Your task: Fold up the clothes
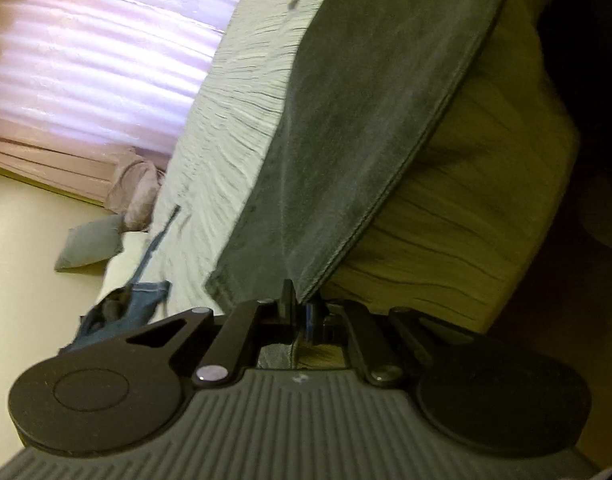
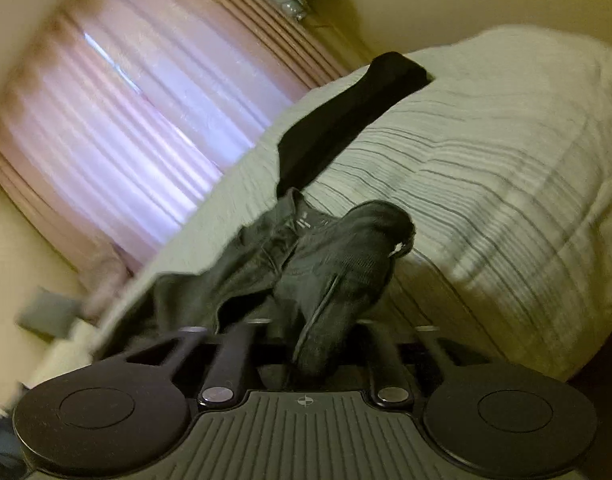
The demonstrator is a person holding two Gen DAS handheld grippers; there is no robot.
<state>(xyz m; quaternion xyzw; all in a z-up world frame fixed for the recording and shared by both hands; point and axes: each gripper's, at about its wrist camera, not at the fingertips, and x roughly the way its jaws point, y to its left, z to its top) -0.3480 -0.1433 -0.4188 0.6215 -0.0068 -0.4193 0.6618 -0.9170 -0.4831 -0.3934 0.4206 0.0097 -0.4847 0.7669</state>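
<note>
The soft, limp grey trousers [image 1: 366, 120] lie stretched along the bed [image 1: 233, 152]. The left tool [image 1: 295, 304] is clamped on their hem; the right tool [image 2: 318, 340] seems spread apart around the bunched waistband, best gripped at its corners.

Dark grey-green trousers [image 1: 358, 128] are stretched flat in a long band across the striped bedspread, stitched seam along one edge, hem end pinched. Waist end [image 2: 306, 264] is bunched and crumpled, drawcord visible.
</note>
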